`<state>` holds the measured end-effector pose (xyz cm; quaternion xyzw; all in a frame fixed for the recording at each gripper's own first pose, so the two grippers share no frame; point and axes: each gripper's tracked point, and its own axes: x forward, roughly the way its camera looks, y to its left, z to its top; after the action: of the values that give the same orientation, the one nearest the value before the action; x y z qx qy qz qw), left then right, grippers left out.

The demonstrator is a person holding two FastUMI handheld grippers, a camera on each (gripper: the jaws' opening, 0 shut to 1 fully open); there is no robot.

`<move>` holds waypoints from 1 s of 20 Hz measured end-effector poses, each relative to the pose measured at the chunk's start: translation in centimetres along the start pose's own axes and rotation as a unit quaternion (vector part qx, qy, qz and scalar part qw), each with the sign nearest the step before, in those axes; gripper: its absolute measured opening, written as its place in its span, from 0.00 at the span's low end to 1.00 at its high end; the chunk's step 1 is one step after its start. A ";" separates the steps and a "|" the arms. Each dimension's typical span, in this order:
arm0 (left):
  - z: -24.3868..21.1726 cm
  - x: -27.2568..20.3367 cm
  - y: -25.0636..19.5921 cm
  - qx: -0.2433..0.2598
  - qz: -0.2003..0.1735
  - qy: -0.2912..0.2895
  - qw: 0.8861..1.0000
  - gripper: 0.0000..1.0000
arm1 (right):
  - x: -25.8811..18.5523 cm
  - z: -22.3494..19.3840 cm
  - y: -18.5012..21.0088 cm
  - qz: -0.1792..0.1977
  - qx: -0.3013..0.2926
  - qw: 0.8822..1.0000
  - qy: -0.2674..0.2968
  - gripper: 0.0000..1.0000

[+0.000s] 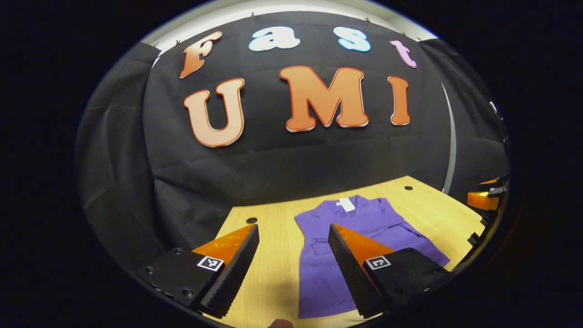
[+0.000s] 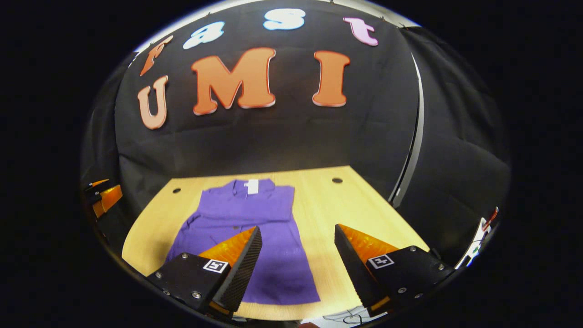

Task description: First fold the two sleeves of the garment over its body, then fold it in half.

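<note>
A purple garment [image 1: 346,237] lies flat on the wooden table [image 1: 273,255], collar and white tag toward the far wall. Both its sleeves lie folded over the body. My left gripper [image 1: 294,243] hovers open above the table, its right finger over the garment's left half, nothing between the fingers. In the right gripper view the same garment [image 2: 255,218] spreads out left of centre. My right gripper [image 2: 298,246] is open above the garment's right edge and near hem, holding nothing. The other gripper [image 2: 102,198] shows at the far left edge, and the right one [image 1: 485,198] at the far right of the left gripper view.
Black cloth walls close the booth behind and on both sides. The table has small dark holes [image 2: 337,180] near its far corners. A white vertical strip [image 2: 412,136] runs down the right wall. Bare wood lies on each side of the garment.
</note>
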<state>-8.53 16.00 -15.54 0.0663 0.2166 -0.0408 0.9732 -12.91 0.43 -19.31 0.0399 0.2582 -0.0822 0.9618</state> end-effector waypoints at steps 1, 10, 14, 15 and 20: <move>-1.5 0.2 -0.2 -0.002 -0.002 0.020 1.000 0.96 | 0.4 -2.0 0.2 0.000 -0.008 1.000 0.023 0.95; -13.9 1.8 -2.2 -0.013 -0.019 0.204 0.979 0.97 | 1.9 -13.5 0.3 0.020 -0.015 0.980 0.197 0.96; -18.0 2.6 -2.7 -0.018 -0.023 0.260 0.965 0.97 | 3.2 -17.0 0.0 0.022 -0.013 0.967 0.254 0.97; -19.0 2.9 -2.8 -0.016 -0.026 0.275 0.961 0.98 | 3.3 -17.7 -0.2 0.023 -0.015 0.964 0.265 0.97; -23.7 4.7 -2.6 -0.029 -0.035 0.357 0.933 0.98 | 4.7 -20.6 -0.5 0.027 -0.012 0.947 0.321 0.97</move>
<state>-14.41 16.67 -39.14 0.0409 0.5532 -0.0422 0.8310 -19.07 1.74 -39.51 0.0595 0.5527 -0.0355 0.8305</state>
